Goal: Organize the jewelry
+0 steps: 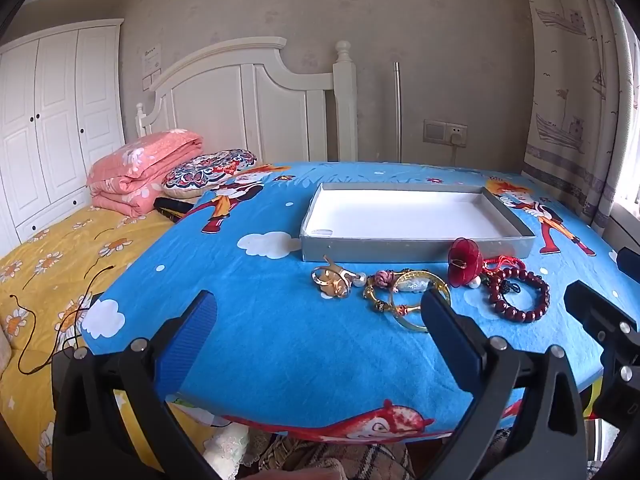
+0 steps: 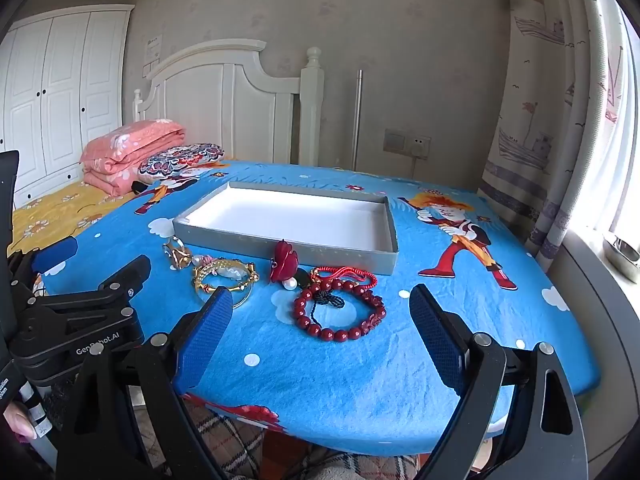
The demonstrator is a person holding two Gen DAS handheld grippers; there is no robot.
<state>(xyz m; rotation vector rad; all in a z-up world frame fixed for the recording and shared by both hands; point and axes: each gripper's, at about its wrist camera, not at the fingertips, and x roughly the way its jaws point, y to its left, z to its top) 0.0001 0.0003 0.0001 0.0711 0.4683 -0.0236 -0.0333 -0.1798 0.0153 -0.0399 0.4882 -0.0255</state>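
While both tools hover over the near edge of the blue tablecloth [image 2: 340,380], the left gripper [image 1: 320,316] is held wide apart, nothing between its pads. Laid in a row along the tray's near wall: gold rings [image 2: 176,254], a gold bangle [image 2: 226,278], a red flower clip [image 2: 284,262], then the red bead bracelet [image 2: 340,314] with its red cord. The grey tray [image 2: 288,246] is seen at mid-table. The right gripper [image 2: 322,322] is likewise spread, clamping nothing, the bracelet framed between its fingers.
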